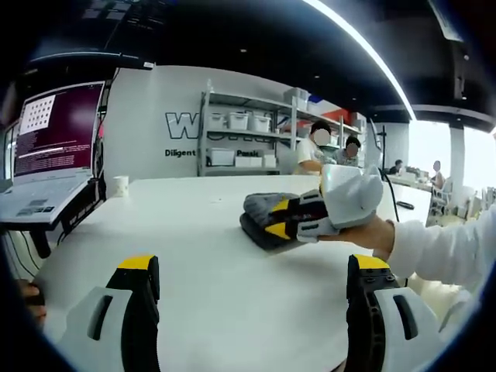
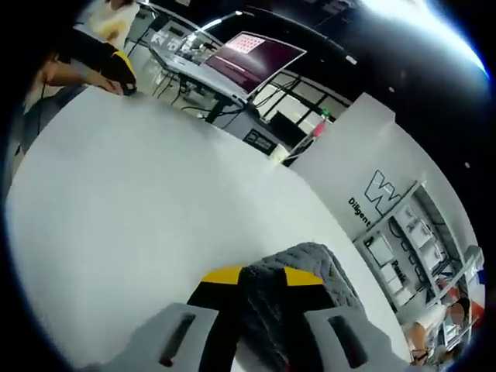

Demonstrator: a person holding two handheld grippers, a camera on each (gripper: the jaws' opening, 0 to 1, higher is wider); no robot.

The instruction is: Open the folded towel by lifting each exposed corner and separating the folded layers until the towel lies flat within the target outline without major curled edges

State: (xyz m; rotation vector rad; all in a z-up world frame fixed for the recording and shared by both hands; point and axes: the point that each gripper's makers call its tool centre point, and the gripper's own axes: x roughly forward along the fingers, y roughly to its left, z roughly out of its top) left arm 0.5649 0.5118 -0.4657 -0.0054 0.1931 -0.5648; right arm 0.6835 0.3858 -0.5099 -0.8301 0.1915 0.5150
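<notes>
In the left gripper view, the left gripper point(image 1: 252, 310) hangs low over the broad white table point(image 1: 194, 256), its two yellow-tipped grey jaws spread wide apart with nothing but bare tabletop between them, so it is released. Ahead of this claw and a little to its right lies the folded dark grey knitted towel point(image 1: 262, 209), a thick bundle resting on the table, its darker lower layer showing along the near edge. The right gripper point(image 1: 298, 218) comes in from the right side of that view, held by a person's hand point(image 1: 370, 232) in a white sleeve, and its yellow-and-black jaw tips are pressed against the right end of the towel. In the right gripper view the same grey towel point(image 2: 291, 298) sits squarely between that claw's own two jaws, a ridge of ribbed fabric running up between the yellow tips, with the rest of the bundle bulging just beyond them; the jaws stand close on either side of the fabric and touch it, so this claw is grasping the towel. Far beyond the left claw, to its left, an open silver laptop point(image 1: 46, 159) with a purplish screen stands on a raised stand at the table's edge, and a small white cup point(image 1: 121, 185) stands near it on the table. Straight ahead past the towel, a metal shelving rack holding white bins point(image 1: 240, 136) stands against a white wall with dark lettering.
</notes>
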